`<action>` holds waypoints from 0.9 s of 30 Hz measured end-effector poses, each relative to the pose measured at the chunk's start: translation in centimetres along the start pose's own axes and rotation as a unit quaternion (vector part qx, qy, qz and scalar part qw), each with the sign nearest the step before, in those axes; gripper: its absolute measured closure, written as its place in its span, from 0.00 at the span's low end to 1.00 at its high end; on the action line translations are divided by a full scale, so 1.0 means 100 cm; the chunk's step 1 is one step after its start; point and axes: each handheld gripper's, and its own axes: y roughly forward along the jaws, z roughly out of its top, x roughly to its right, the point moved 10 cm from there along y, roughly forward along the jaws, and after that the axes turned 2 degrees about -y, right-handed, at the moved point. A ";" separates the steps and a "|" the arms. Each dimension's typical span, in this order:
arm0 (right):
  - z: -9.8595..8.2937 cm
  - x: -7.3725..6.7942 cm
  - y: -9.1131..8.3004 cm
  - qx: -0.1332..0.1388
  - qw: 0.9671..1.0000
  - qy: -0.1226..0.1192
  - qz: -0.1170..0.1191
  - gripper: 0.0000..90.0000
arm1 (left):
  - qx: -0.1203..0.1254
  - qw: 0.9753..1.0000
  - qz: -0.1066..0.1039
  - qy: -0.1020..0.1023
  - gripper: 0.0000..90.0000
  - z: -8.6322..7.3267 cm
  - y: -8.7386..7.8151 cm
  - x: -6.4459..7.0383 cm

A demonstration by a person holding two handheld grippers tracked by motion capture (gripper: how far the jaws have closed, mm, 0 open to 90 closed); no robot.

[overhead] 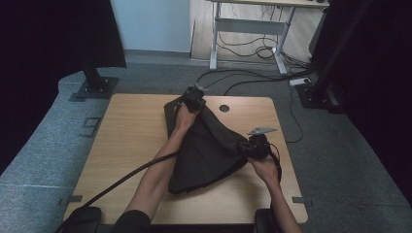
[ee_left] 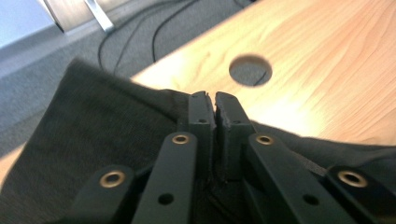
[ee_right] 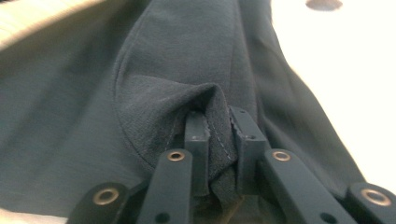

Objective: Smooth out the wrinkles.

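No legible text, labels or numbers.

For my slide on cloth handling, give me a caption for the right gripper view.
Right tool pinching a stitched fold of the dark garment between its jaws, above the pale tabletop.

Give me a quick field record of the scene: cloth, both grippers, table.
item: dark garment, bunched on the wooden table
left gripper: at the garment's far edge, jaws closed on the fabric
right gripper: at the garment's right edge, jaws pinching a fold with a stitched hem
table feature: round cable hole just right of the left gripper
garment state: not flat, creased between the two grips
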 end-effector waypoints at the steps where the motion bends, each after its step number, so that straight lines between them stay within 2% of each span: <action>1: -0.006 0.004 0.003 -0.006 1.000 0.005 -0.004 0.83 | 0.005 1.000 0.001 -0.005 0.86 -0.001 0.002 0.001; 5: -0.025 0.017 0.004 -0.021 0.999 0.009 -0.025 0.72 | 0.021 1.000 0.005 0.007 0.67 0.000 -0.006 0.003; 7: -0.032 0.023 -0.001 -0.029 0.999 0.014 -0.034 0.66 | 0.030 1.000 0.003 0.010 0.57 0.003 -0.018 0.002; 10: -0.038 0.030 -0.013 -0.036 0.998 0.014 -0.048 0.63 | 0.045 0.999 -0.003 0.013 0.48 0.008 -0.040 0.001; 14: -0.043 0.038 -0.034 -0.039 0.997 0.017 -0.071 0.57 | 0.059 0.997 -0.039 0.000 0.35 0.003 -0.073 0.006; 17: -0.036 0.035 -0.053 -0.029 0.997 0.011 -0.072 0.48 | 0.050 0.998 -0.043 0.008 0.22 -0.013 -0.092 0.011; 21: -0.025 0.027 -0.061 -0.013 0.998 0.002 -0.061 0.43 | 0.039 0.998 -0.055 0.009 0.17 -0.044 -0.110 0.020; 24: -0.013 0.021 -0.061 0.000 0.999 0.000 -0.052 0.38 | 0.029 0.998 -0.064 -0.002 0.15 -0.069 -0.120 0.025; 27: -0.005 0.020 -0.048 0.002 0.999 0.001 -0.049 0.35 | 0.016 0.998 -0.066 -0.007 0.11 -0.094 -0.128 0.030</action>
